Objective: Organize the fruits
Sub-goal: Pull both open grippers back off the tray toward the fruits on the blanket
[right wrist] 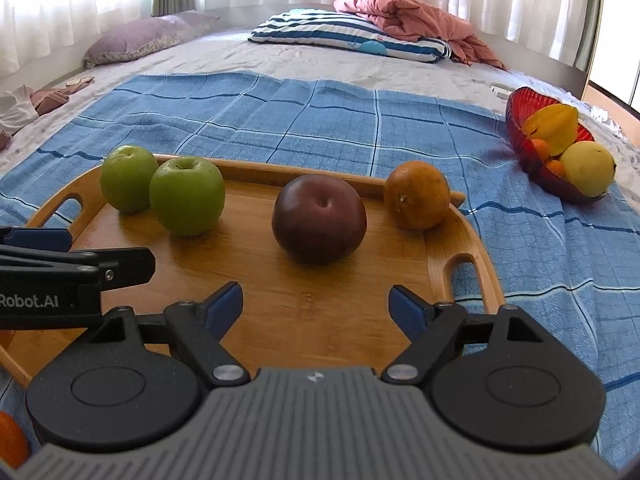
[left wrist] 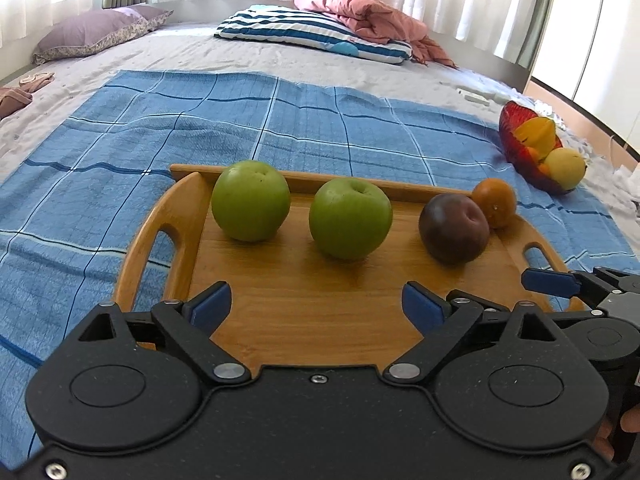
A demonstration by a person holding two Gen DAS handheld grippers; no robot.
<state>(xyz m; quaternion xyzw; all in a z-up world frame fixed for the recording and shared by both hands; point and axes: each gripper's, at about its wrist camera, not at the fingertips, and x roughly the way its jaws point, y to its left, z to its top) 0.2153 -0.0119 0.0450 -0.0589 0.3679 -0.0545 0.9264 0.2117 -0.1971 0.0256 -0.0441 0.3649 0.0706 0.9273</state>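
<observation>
Both pairs of fingers spread wide and empty: left gripper (left wrist: 316, 304) low over the near edge of the wooden tray (left wrist: 304, 312), right gripper (right wrist: 316, 304) just beside it over the same edge, blue pads clear of any fruit.

Just ahead, on the tray: two green apples (left wrist: 251, 200) (left wrist: 350, 218) side by side toward the left, a dark plum-coloured fruit (right wrist: 319, 218) in the middle right, an orange (right wrist: 417, 195) at the far right corner, close to the rim. Plum squarely in line with the right fingers; nearer green apple in line with the left.

Judged as a pause between picks, no fruit in hand yet. Next move likely a forward reach and a close around the widest part of one round fruit, gently enough not to roll it, then a carry. Destination unclear from the task wording: possibly the red glass bowl (right wrist: 520, 120) well apart to the right on the blue checked blanket (right wrist: 280, 120), already holding a starfruit (right wrist: 554, 126), a yellow pear-like fruit (right wrist: 590, 168) and small orange pieces.

Hard to make out: whether plum and orange touch, seemingly so from the left, apart from the right. Bowl's lower contents mostly hidden. Something orange cut off at the bottom-left edge of the right view, unidentifiable. Tray's near rim hidden beneath the gripper bodies.
</observation>
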